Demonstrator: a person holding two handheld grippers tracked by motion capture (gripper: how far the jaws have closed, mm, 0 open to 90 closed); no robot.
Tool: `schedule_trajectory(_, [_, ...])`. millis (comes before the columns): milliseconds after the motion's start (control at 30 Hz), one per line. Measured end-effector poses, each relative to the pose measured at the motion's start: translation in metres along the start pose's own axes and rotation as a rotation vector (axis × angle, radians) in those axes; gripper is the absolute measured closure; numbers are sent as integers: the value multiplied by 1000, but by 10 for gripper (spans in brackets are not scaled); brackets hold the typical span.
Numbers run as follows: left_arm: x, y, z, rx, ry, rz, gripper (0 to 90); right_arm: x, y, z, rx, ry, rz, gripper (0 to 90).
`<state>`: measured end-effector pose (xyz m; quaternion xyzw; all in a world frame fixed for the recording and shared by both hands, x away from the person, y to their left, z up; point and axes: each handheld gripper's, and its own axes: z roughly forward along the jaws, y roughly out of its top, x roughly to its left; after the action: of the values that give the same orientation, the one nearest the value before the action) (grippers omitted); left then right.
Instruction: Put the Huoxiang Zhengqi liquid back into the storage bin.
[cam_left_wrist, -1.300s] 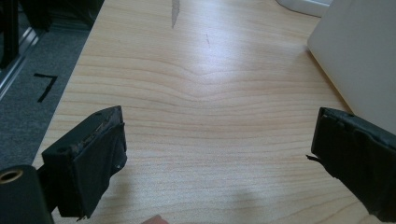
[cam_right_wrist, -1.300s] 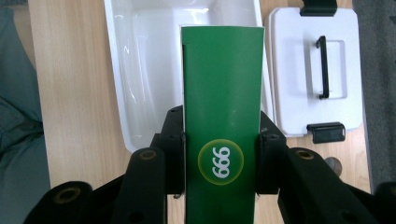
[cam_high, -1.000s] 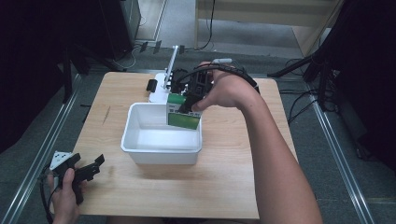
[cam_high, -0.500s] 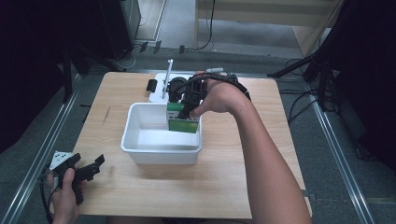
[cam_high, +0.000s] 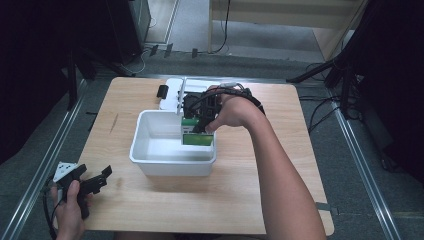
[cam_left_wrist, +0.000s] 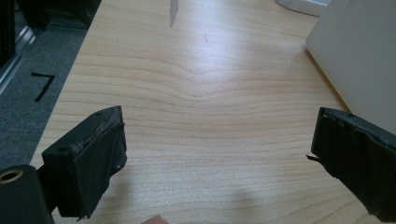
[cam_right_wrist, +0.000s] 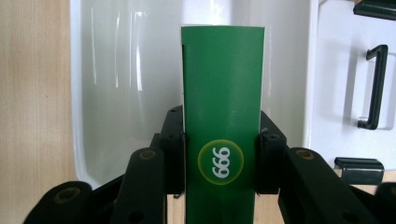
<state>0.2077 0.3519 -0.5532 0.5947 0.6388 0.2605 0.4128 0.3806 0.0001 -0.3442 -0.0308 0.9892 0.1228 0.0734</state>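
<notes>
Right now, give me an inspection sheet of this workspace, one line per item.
Surface: wooden table, dark streak near its left edge.
Job's things: green box held over the white tub, along its right wall.
Clutter: white tray behind the tub; small black item beside it.
Grippers: right claw shut on the green box; left claw open, low over bare wood at the table's near left corner.
Cables: black cable over the right hand; more on the floor beyond.
Surroundings: grey floor, metal rails, dark stands, a wooden unit at the back.
</notes>
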Motion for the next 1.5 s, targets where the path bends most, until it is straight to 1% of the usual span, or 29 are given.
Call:
schedule_trajectory(100, [0,0,0,0,0,1,40,0,-1,5,-4,3,-12,644])
schedule_trajectory(167, [0,0,0,0,0,0,40,0,-1,8,3,5,-14,644])
schedule_trajectory(200, [0,0,0,-3,0,-1,40,0,-1,9,6,4,-9,644])
schedule_trajectory(267, [0,0,0,-3,0,-1,40,0,-1,14,5,3,-15,644])
schedule_trajectory(367, [0,0,0,-4,-1,-2,40,0,-2,20,9,8,-10,644])
schedule_trajectory(500, [0,0,0,-5,-1,-3,40,-2,-2,27,11,8,-16,643])
schedule_trajectory(600, [0,0,0,-5,-1,-4,40,-3,-2,34,18,8,-17,643])
schedule_trajectory(633, [0,0,0,-5,-1,-4,40,-2,-3,36,27,9,-11,643])
schedule_trajectory(700, [0,0,0,-5,-2,-5,40,-3,-2,41,27,8,-20,642])
schedule_trajectory(733, [0,0,0,-5,-2,-5,40,-3,-2,43,33,9,-13,642])
schedule_trajectory(800, [0,0,0,-5,-2,-5,40,-4,-3,47,32,12,-25,642])
schedule_trajectory(900, [0,0,0,-5,-2,-6,40,-4,-3,53,39,15,-17,641])
schedule_trajectory(967, [0,0,1,-7,-3,-6,40,-4,-3,54,39,17,-20,641])
schedule_trajectory(1233, [0,0,1,-6,-2,-5,40,-5,-4,58,31,15,3,627])
schedule_trajectory(1300, [0,0,1,-5,-2,-5,40,-5,-4,57,35,11,11,616])
schedule_trajectory(1367, [0,0,1,-6,-1,-5,40,-6,-4,56,23,12,17,594])
schedule_trajectory(1433, [0,0,0,-4,-1,-3,40,-5,-3,53,23,10,40,582])
schedule_trajectory(1500, [0,0,0,-4,-1,-2,40,-6,-4,49,16,9,50,554])
